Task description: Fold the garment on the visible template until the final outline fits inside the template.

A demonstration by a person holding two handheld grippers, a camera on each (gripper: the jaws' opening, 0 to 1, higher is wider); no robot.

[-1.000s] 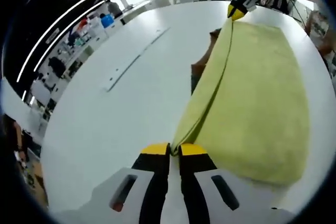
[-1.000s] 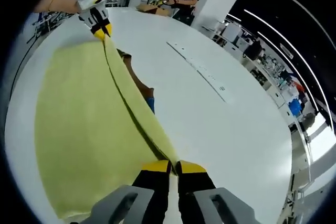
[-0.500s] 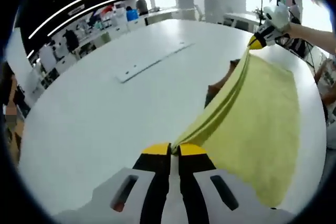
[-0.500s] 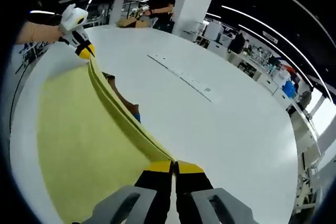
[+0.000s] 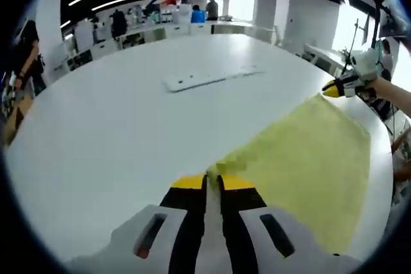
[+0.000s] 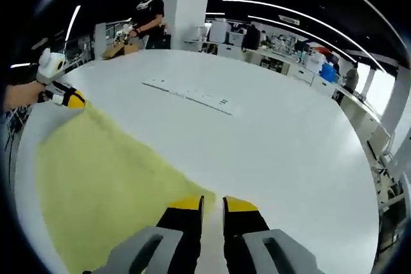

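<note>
Garment: a yellow towel-like cloth (image 5: 308, 158) lies spread flat on the white table (image 5: 115, 113). The flat lay suits a fold whose outline has to fit a template.

Template: I cannot make one out under or around the cloth. The cloth's own cover is the likely reason.

Left gripper (image 5: 207, 183): its yellow-tipped jaws are nearly closed, with only a thin slit between them. They sit right at the near corner of the cloth, low to the table. I cannot tell whether an edge is pinched in the slit. In the right gripper view this same tool (image 6: 69, 99) sits at the far corner of the cloth (image 6: 109, 184).

Right gripper (image 6: 212, 205): its jaws stand a little apart with a clear gap. The cloth's corner lies just ahead and to the left, apparently not between them, so it reads as let go. In the left gripper view it (image 5: 337, 86) sits at the far corner, held by a person's hand.

Why held so: the two tools mark two corners of one edge, which keeps that edge straight as it is laid down.

Step judged: one fold looks laid down; whether the outline now fits cannot be told.

Background: a long white strip (image 5: 212, 76) lies well apart on the table. A person (image 6: 149, 17) stands beyond the table's far edge.
</note>
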